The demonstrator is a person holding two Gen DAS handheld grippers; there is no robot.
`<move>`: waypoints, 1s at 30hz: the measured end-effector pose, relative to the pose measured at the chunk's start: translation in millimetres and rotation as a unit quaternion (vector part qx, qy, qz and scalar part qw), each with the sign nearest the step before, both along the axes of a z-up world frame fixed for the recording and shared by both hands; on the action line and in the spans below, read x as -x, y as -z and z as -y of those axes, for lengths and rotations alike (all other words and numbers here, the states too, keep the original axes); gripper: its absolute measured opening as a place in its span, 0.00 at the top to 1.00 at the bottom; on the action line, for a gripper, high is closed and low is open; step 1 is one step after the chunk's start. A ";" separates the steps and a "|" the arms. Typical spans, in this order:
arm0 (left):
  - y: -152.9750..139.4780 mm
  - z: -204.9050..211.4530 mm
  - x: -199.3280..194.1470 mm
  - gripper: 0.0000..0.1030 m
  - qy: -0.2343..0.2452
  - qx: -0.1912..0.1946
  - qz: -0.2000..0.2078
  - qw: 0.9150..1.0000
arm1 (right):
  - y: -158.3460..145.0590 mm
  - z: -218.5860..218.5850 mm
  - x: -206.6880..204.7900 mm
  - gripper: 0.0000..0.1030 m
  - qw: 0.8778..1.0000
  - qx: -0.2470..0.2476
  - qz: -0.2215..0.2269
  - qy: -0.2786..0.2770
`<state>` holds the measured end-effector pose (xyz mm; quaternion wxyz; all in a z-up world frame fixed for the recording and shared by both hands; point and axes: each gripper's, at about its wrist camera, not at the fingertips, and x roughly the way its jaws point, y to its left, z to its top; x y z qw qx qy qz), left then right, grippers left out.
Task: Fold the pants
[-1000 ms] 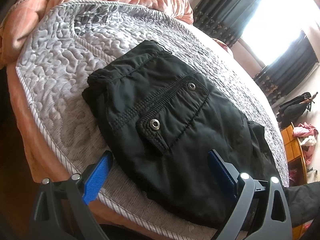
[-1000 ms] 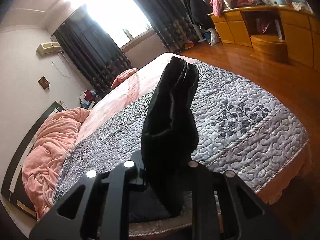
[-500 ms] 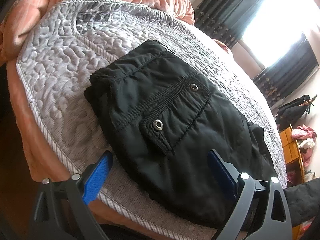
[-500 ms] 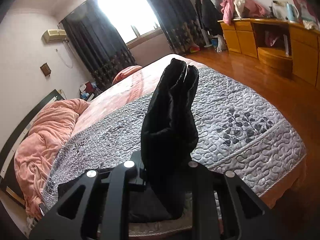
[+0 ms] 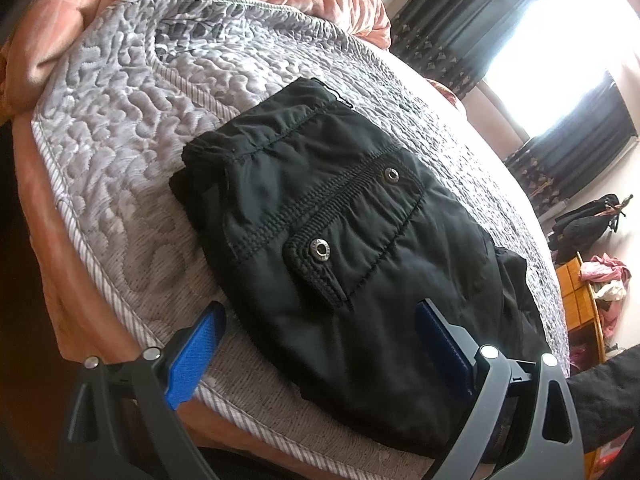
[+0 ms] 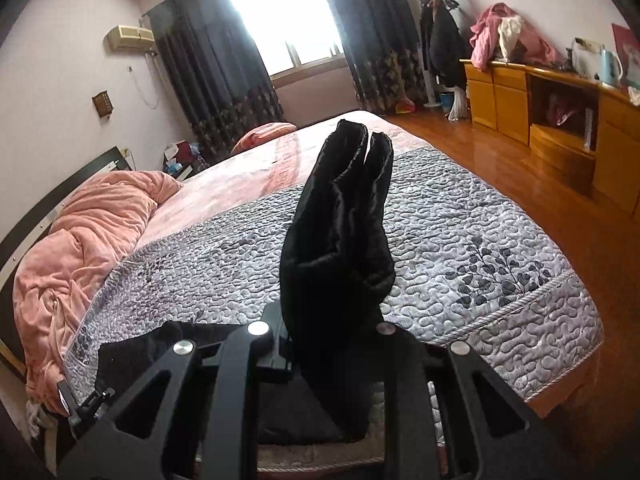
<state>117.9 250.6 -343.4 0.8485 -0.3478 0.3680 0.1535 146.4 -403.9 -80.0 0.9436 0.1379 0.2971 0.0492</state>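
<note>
A crumpled pink comforter (image 6: 80, 232) lay beyond the black pants (image 5: 340, 248) on the grey quilt (image 5: 120, 128); the left gripper (image 5: 320, 344) hung spread wide, while the right gripper (image 6: 332, 336) pinched a raised fold of them.

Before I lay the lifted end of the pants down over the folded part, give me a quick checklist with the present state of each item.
1. Right claw shut on the pants' leg end: ok, the cloth stands up from between its fingers.
2. Left claw open and holding nothing: ok, blue pads spread wide.
3. Folded part of the pants lying flat on the grey quilt: ok.
4. Folded part clear of the bed edge: not ok, its near edge lies close to the quilt's border.
5. Both leg layers caught in the grip: cannot tell.
</note>
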 end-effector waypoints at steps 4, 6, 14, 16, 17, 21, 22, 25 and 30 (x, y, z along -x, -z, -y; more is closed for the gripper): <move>0.9 0.3 0.4 0.07 0.000 0.003 -0.001 1.000 | -3.2 -11.2 -1.0 0.83 1.000 0.022 0.001 -0.006; 1.0 -0.2 0.0 0.07 0.000 0.005 -0.001 1.000 | -4.3 -16.4 -1.7 0.83 0.999 0.032 0.001 -0.008; 1.6 -1.1 -0.9 0.07 -0.001 0.006 0.000 1.000 | -7.3 -42.6 -3.1 0.83 0.996 0.088 0.004 -0.022; 1.9 -1.3 -0.9 0.07 -0.001 0.006 0.001 1.000 | -7.8 -52.3 -2.9 0.83 0.994 0.108 0.005 -0.028; 1.9 -1.4 -0.7 0.07 -0.001 0.007 0.000 1.000 | -7.8 -57.1 -3.1 0.83 0.993 0.118 0.006 -0.032; 2.1 -1.9 -0.3 0.07 -0.002 0.009 0.002 1.000 | -6.5 -75.3 -4.8 0.83 0.988 0.150 0.008 -0.046; 2.0 -1.6 0.3 0.07 -0.002 0.010 0.003 1.000 | -6.0 -80.2 -5.8 0.83 0.986 0.157 0.008 -0.051; 2.4 -2.5 1.4 0.07 -0.002 0.013 0.005 1.000 | -5.0 -92.2 -9.7 0.83 0.984 0.166 0.005 -0.060; 3.6 -5.0 3.9 0.07 -0.003 0.018 0.006 1.000 | -2.4 -110.6 -13.3 0.83 0.979 0.189 0.003 -0.072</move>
